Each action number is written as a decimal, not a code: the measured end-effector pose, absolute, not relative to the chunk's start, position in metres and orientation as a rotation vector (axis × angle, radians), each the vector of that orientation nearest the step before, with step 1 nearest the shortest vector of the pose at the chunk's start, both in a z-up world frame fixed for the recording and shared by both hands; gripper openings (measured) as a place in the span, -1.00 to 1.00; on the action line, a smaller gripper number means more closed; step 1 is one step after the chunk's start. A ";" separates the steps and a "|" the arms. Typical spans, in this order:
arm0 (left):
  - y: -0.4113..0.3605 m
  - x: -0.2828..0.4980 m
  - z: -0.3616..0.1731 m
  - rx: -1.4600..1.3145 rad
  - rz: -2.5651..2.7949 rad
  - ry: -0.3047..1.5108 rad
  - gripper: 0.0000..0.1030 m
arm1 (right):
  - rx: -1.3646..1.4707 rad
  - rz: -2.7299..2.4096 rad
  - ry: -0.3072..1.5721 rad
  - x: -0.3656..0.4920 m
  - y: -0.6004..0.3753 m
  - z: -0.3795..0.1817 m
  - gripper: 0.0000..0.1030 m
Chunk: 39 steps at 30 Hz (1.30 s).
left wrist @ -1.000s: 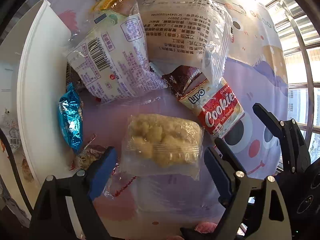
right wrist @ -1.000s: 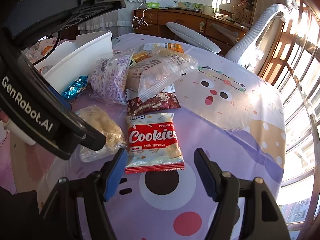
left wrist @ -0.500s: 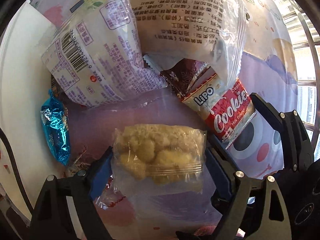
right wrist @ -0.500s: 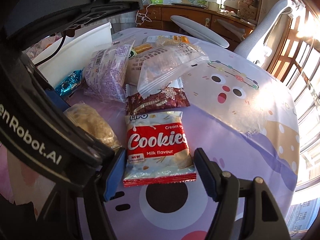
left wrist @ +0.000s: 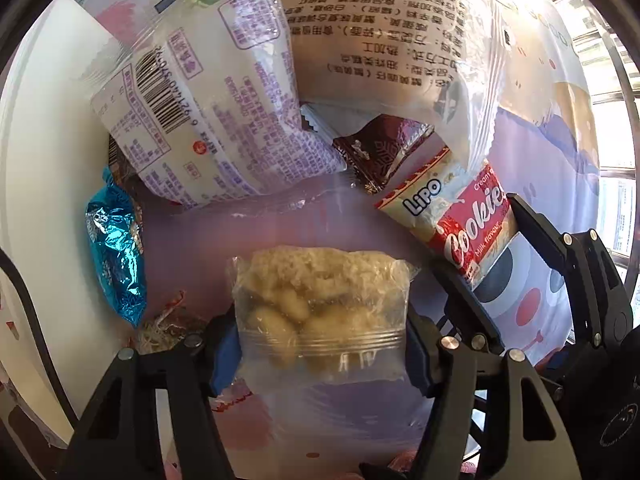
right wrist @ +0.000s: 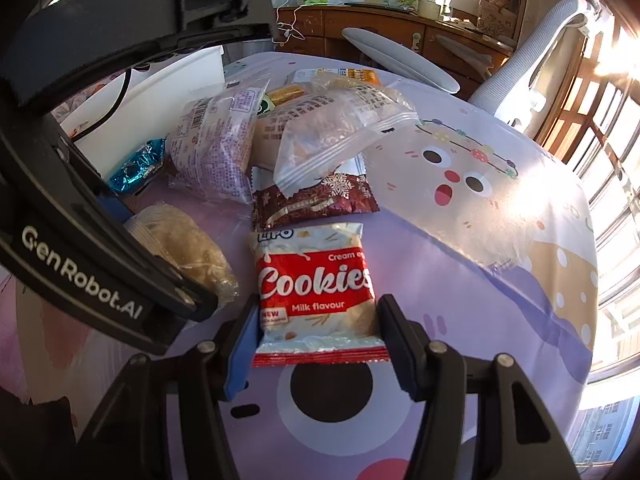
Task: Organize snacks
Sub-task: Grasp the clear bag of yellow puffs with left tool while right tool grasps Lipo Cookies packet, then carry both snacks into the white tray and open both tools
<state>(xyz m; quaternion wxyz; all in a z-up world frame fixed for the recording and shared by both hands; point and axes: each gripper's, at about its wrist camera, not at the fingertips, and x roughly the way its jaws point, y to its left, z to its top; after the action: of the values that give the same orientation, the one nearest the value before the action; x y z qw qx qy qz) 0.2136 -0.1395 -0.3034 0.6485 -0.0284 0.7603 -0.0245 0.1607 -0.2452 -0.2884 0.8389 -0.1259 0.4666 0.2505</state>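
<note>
A clear bag of yellow puffed snacks [left wrist: 324, 312] lies on the purple tablecloth between the fingers of my left gripper [left wrist: 320, 350], whose pads touch both its sides. It also shows in the right wrist view [right wrist: 184, 252]. A red and white Cookies packet [right wrist: 316, 292] lies flat between the fingers of my right gripper [right wrist: 318, 332], whose pads touch its side edges. The packet also shows in the left wrist view [left wrist: 460, 224], with the right gripper's finger [left wrist: 560, 256] beside it.
A white bin [left wrist: 44, 184] stands at the left. A pile lies behind: a blue foil packet [left wrist: 116, 248], a white and purple bag [left wrist: 208, 120], a large clear printed bag [left wrist: 384, 44], a dark red packet [right wrist: 312, 200]. A chair [right wrist: 532, 56] and cabinets stand beyond the table.
Both grippers have moved forward and closed in. The left one now holds the puffed snack bag between its pads; the right one now brackets the Cookies packet.
</note>
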 end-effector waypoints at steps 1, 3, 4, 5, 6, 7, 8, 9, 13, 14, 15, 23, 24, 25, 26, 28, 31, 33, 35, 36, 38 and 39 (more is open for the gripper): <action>-0.138 0.213 -0.302 -0.070 -0.054 1.726 0.23 | -0.262 0.526 0.992 0.161 -0.245 -0.288 0.10; -0.135 0.211 -0.301 -0.080 -0.051 1.723 0.21 | -0.260 0.521 1.000 0.161 -0.245 -0.288 0.09; -0.133 0.210 -0.299 -0.084 -0.053 1.723 0.21 | -0.264 0.519 1.002 0.160 -0.245 -0.287 0.08; -0.131 0.210 -0.297 -0.088 -0.055 1.726 0.21 | -0.268 0.518 1.005 0.160 -0.244 -0.287 0.08; -0.129 0.210 -0.294 -0.090 -0.055 1.726 0.21 | -0.271 0.517 1.009 0.160 -0.244 -0.287 0.08; -0.129 0.208 -0.292 -0.091 -0.055 1.724 0.21 | -0.273 0.514 1.014 0.159 -0.244 -0.286 0.07; -0.128 0.207 -0.289 -0.091 -0.056 1.720 0.21 | -0.273 0.511 1.019 0.159 -0.245 -0.286 0.07; -0.127 0.206 -0.286 -0.092 -0.056 1.715 0.21 | -0.272 0.509 1.023 0.158 -0.245 -0.285 0.06; -0.130 0.205 -0.276 -0.107 -0.056 1.689 0.21 | -0.267 0.493 1.027 0.154 -0.250 -0.278 0.03; -0.129 0.204 -0.274 -0.111 -0.057 1.680 0.21 | -0.264 0.491 1.026 0.153 -0.251 -0.275 0.03; -0.129 0.202 -0.271 -0.114 -0.058 1.669 0.21 | -0.264 0.488 1.025 0.151 -0.252 -0.272 0.02; -0.116 0.180 -0.225 -0.155 -0.072 1.568 0.21 | -0.225 0.483 0.998 0.134 -0.255 -0.241 0.02; -0.115 0.176 -0.221 -0.162 -0.072 1.555 0.21 | -0.215 0.486 0.994 0.132 -0.255 -0.236 0.02; -0.112 0.173 -0.217 -0.170 -0.073 1.541 0.21 | -0.207 0.489 0.989 0.130 -0.254 -0.232 0.02; -0.109 0.170 -0.212 -0.179 -0.075 1.528 0.21 | -0.201 0.492 0.984 0.127 -0.254 -0.227 0.02; -0.100 0.161 -0.201 -0.205 -0.075 1.495 0.21 | -0.188 0.496 0.979 0.122 -0.253 -0.219 0.02; -0.087 0.149 -0.181 -0.246 -0.076 1.433 0.21 | -0.155 0.509 0.976 0.116 -0.251 -0.207 0.02; -0.079 0.139 -0.173 -0.272 -0.086 1.393 0.22 | -0.143 0.513 0.973 0.112 -0.248 -0.201 0.02; -0.071 0.129 -0.164 -0.301 -0.108 1.353 0.22 | -0.139 0.511 0.972 0.107 -0.244 -0.194 0.02; -0.068 0.124 -0.160 -0.308 -0.112 1.331 0.22 | -0.135 0.510 0.973 0.105 -0.242 -0.191 0.02; -0.062 0.115 -0.151 -0.319 -0.118 1.287 0.22 | -0.132 0.513 0.970 0.100 -0.239 -0.184 0.02; -0.057 0.111 -0.146 -0.329 -0.124 1.265 0.22 | -0.131 0.512 0.969 0.098 -0.236 -0.181 0.02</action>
<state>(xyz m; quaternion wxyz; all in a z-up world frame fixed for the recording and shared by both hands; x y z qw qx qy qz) 0.1109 -0.0567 -0.1464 0.7923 -0.1531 0.5879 -0.0574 0.0980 -0.2361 -0.1810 0.8515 -0.0623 0.4601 0.2434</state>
